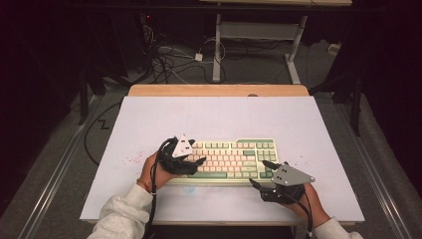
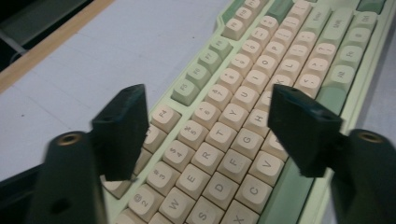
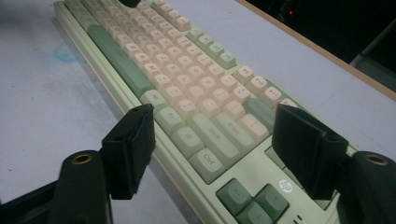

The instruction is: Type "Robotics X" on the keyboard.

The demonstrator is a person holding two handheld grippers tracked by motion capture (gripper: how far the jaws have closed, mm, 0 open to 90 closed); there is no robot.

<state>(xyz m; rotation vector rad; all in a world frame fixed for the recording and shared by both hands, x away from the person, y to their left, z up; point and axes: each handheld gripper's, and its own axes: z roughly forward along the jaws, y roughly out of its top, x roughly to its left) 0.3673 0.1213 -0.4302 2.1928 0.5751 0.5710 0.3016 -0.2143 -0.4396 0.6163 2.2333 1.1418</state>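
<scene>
Lying lengthwise left to right, the keyboard (image 1: 234, 160) sits under 2 open grippers, left (image 1: 197, 162) and right (image 1: 259, 174).

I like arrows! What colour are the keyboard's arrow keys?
Dark green arrow keys, seen best in the right gripper view.

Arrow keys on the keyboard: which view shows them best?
The right gripper view: the green arrow keys sit close, just beyond its jaws. The high view shows them tiny beside the right gripper; the left gripper view shows letter keys instead.
</scene>
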